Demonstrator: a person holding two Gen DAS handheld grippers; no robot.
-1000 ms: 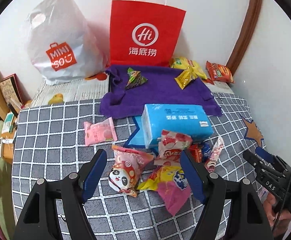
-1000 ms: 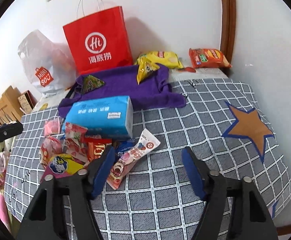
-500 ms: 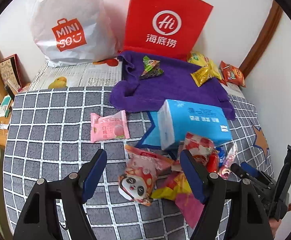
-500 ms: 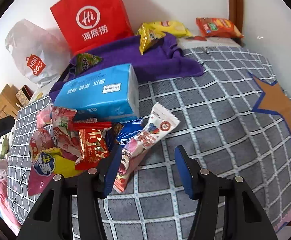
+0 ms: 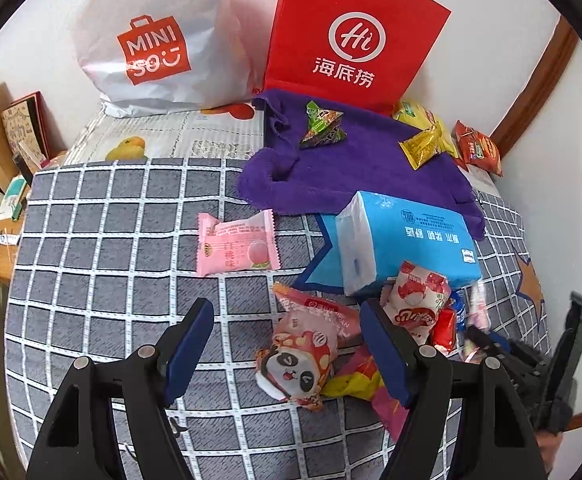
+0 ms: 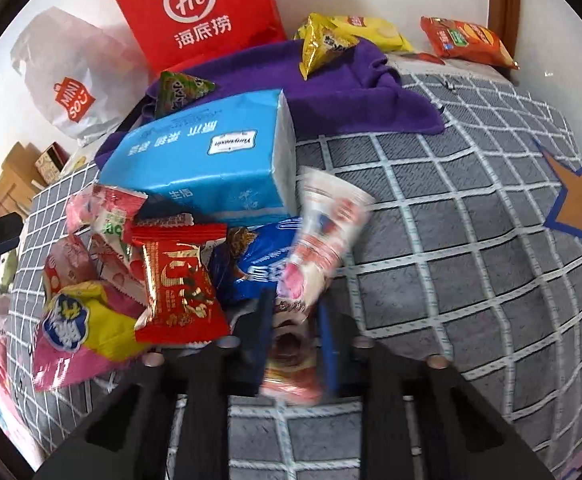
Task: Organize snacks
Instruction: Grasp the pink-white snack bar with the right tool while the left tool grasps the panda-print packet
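On the checked cloth point(image 5: 103, 240), the left gripper point(image 5: 287, 344) hovered wide open and empty over the panda packet point(image 5: 297, 364) near the front edge, while the right gripper point(image 6: 293, 340) pinched a long white-pink packet point(image 6: 323, 232) beside the tissue pack point(image 6: 207, 160).

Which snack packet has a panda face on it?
The pink packet lying between the open left gripper's fingers. It alone shows a cartoon panda; the flat pink packet farther back shows a peach.
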